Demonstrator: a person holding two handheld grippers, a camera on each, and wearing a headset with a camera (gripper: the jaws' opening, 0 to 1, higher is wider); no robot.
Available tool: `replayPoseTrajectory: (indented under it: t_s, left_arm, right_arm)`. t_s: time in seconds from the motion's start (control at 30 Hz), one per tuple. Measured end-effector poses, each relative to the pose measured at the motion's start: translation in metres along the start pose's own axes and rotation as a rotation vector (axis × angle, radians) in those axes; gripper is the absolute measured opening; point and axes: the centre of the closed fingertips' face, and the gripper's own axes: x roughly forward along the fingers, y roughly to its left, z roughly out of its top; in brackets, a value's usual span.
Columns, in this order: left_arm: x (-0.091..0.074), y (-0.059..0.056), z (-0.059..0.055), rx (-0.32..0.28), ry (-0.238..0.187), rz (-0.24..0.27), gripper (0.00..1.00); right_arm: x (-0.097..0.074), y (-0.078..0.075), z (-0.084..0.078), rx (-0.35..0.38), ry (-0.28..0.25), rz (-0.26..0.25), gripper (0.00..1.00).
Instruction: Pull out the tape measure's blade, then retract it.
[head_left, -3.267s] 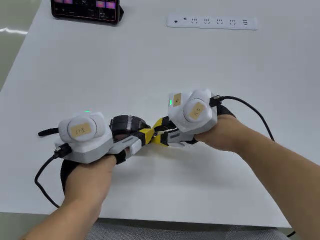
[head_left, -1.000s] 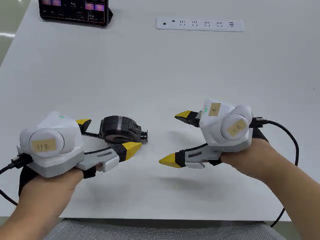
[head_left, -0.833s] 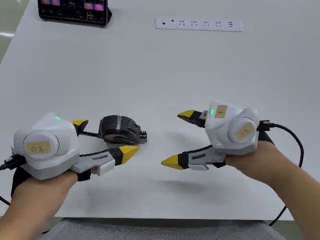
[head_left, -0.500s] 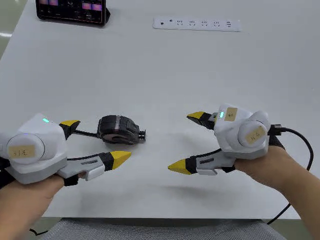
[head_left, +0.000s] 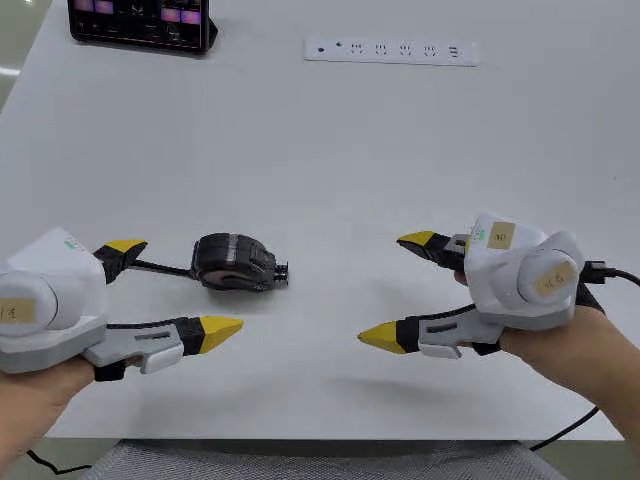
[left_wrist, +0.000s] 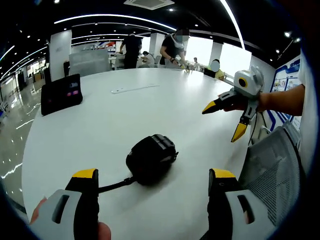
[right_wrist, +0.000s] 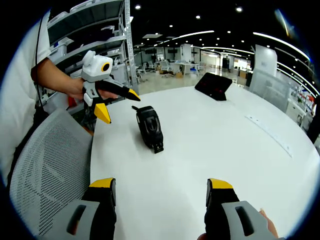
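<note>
A black tape measure (head_left: 236, 263) lies on the white table (head_left: 300, 150), its blade fully inside and a thin black strap trailing to the left. It also lies ahead of the jaws in the left gripper view, tape measure (left_wrist: 151, 157), and further off in the right gripper view, tape measure (right_wrist: 150, 126). My left gripper (head_left: 170, 290) hovers open at the tape's left, yellow tips spread wide, nothing held. My right gripper (head_left: 400, 288) is open too, well to the right of the tape, empty. The right gripper (left_wrist: 225, 117) is seen from the left, the left gripper (right_wrist: 116, 102) from the right.
A white power strip (head_left: 390, 51) lies at the table's far side. A dark tablet (head_left: 138, 22) stands at the far left corner. A grey mesh chair (right_wrist: 47, 165) sits at the near edge. A cable (head_left: 575, 425) trails from the right hand.
Both grippers let go of the tape measure and drew apart, left going left, right going right. The tape now lies alone on the table with its blade retracted.
</note>
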Motion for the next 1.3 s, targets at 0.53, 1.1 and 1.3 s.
replayPoseTrajectory:
  t_s: [0.53, 1.1, 1.3]
  left_arm:
    - [-0.01, -0.005, -0.003, 0.075, 0.024, -0.055, 0.91]
    - [-0.018, -0.008, -0.006, 0.119, 0.033, -0.093, 0.94]
    - [-0.021, -0.009, -0.009, 0.128, 0.037, -0.107, 0.94]
  right_arm:
    - [-0.019, -0.002, -0.008, 0.034, -0.014, -0.039, 0.82]
    - [-0.036, -0.002, -0.021, 0.055, -0.012, -0.064, 0.87]
    - [-0.044, -0.005, -0.02, 0.066, -0.031, -0.077, 0.89]
